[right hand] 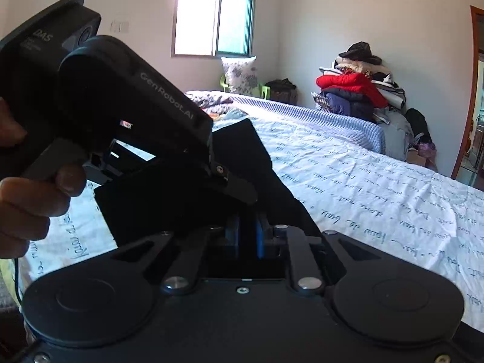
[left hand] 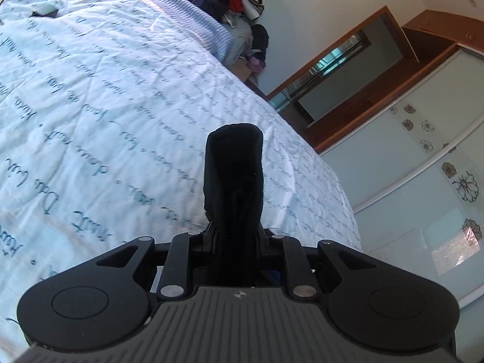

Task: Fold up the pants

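Hiding both grippers' fingertips, the black pants (left hand: 233, 175) sit pinched in left (left hand: 234, 227) and right (right hand: 248, 227) jaws.

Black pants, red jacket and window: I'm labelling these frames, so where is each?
black pants (left hand: 233, 166): left wrist view, on the bunched fold above the claw.
red jacket (right hand: 348, 84): right wrist view, its front.
window (right hand: 211, 18): right wrist view, the pane.

Matt black cloth pants (left hand: 233, 169) — creased cotton bedsheet (left hand: 106, 96), glossy wardrobe doors (left hand: 423, 163).

Open bedspread (left hand: 106, 96) ahead; clothes heap (right hand: 360, 90) perhaps beyond edge
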Available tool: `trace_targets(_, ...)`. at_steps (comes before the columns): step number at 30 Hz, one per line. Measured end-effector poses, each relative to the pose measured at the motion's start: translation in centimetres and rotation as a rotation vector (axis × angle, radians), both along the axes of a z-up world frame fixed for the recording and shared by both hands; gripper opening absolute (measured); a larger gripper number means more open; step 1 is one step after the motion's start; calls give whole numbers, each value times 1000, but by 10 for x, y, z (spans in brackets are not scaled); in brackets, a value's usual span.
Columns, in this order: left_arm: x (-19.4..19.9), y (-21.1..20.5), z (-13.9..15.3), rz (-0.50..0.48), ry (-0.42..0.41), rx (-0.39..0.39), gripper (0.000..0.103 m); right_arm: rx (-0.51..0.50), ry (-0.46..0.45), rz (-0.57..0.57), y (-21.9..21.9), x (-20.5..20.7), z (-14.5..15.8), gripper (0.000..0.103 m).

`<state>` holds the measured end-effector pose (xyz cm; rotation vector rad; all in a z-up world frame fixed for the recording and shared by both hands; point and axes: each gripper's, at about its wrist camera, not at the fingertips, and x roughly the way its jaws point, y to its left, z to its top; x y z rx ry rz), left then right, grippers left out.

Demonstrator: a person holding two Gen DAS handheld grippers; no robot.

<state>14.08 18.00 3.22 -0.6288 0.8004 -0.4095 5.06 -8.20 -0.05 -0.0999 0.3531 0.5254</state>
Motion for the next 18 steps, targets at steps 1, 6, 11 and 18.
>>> trace_targets(1, -3, -8, 6, -5, -6, 6, 21, 15, -5, 0, -6, -2, 2, 4)
trace_targets(6, -12, -49, 27, -32, -35, 40, 21, 84, -33, -45, -43, -14, 9, 4)
trace_targets(11, -23, -94, 42, -55, -62, 90, 21, 160, -39, -77, -81, -24, 7, 4)
trace_targets(18, -38, -164, 52, -116, -100, 190, 24, 243, -41, -137, -119, -34, -1, 5)
